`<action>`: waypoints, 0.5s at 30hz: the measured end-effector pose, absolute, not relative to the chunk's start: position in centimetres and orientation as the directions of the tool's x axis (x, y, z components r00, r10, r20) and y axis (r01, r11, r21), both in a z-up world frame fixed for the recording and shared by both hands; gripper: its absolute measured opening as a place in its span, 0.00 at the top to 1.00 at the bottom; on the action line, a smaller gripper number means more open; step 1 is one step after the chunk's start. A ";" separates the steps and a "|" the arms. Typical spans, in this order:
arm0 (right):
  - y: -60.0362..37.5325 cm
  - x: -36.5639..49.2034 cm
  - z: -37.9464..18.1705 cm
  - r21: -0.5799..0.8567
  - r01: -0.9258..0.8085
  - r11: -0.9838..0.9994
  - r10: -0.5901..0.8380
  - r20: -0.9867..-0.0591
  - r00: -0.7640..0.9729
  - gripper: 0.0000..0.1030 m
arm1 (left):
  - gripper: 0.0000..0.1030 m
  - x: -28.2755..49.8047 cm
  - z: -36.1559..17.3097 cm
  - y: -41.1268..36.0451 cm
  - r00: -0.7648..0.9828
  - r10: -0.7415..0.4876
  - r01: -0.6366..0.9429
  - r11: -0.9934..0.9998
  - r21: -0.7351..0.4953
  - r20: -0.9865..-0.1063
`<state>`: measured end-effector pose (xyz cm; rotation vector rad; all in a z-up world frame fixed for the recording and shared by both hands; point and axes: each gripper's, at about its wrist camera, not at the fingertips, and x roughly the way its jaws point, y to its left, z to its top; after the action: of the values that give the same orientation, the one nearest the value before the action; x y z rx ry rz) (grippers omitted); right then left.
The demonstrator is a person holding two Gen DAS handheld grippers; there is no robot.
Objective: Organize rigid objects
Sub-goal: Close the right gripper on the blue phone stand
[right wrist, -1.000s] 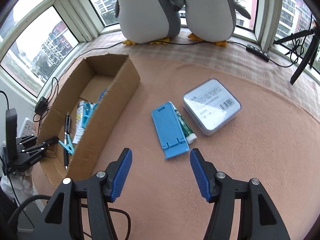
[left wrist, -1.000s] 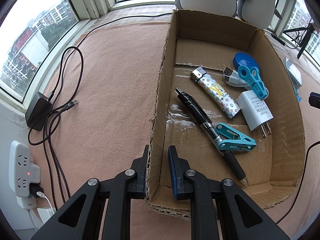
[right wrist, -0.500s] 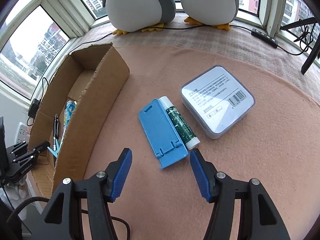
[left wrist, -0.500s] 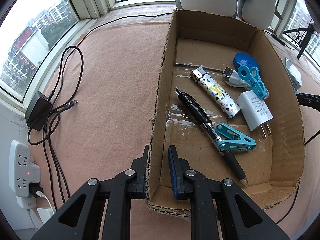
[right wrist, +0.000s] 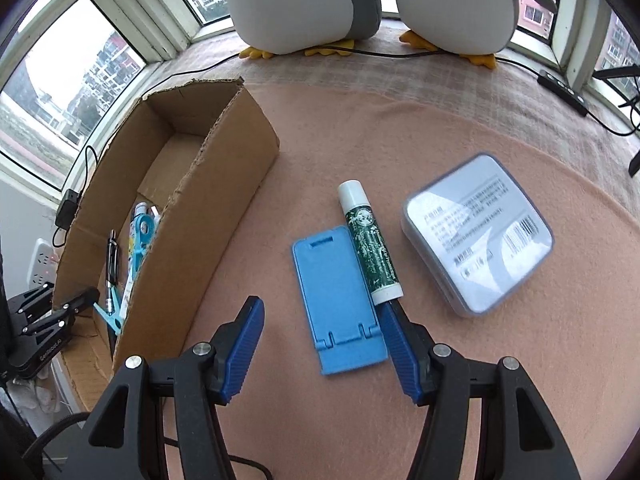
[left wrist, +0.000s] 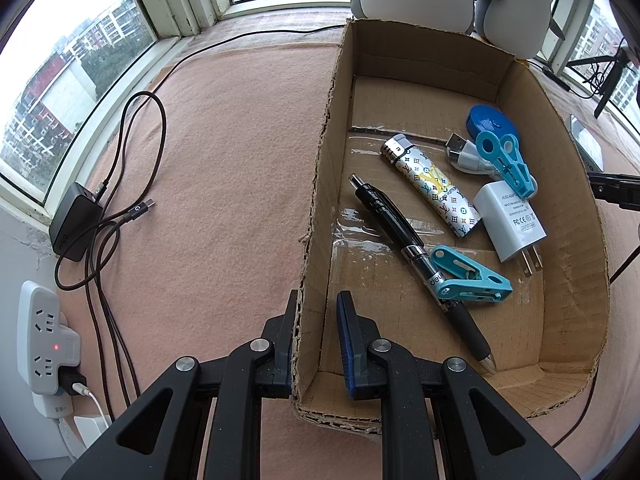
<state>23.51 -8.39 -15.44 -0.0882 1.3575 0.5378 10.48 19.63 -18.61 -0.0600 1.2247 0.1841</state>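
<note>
Our left claw (left wrist: 316,344) pinches the box (left wrist: 320,184) wall at lower centre. Our right claw (right wrist: 320,344) hangs open over the blue stand (right wrist: 340,300), lower centre, holding nothing.

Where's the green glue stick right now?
In the right wrist view, the green glue stick lies on the pink cloth between the blue phone stand and the grey tin, outside the cardboard box.
</note>
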 end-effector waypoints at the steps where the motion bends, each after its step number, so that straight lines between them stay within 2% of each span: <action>1: -8.3 23.7 -15.5 0.235 -0.415 0.879 0.308 -0.944 0.117 0.45 | 0.84 10.5 -18.6 19.5 0.326 0.108 -0.173 0.984 0.053 -0.939; 8: -6.2 23.6 -15.9 0.097 -0.506 0.857 0.198 -0.969 0.150 0.46 | 0.84 10.4 -18.6 19.6 0.327 0.108 -0.175 0.983 0.052 -0.939; 11: -5.2 23.1 -16.0 0.021 -0.541 0.840 0.140 -0.974 0.180 0.50 | 0.84 10.3 -18.6 19.6 0.327 0.108 -0.175 0.983 0.052 -0.939; 15: -4.8 22.8 -15.8 0.021 -0.553 0.833 0.140 -0.975 0.173 0.68 | 0.84 10.3 -18.6 19.6 0.327 0.108 -0.175 0.983 0.053 -0.939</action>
<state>22.80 -4.85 -15.83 -0.3765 1.3118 0.5080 10.33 19.64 -18.63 -0.0619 1.2241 0.1856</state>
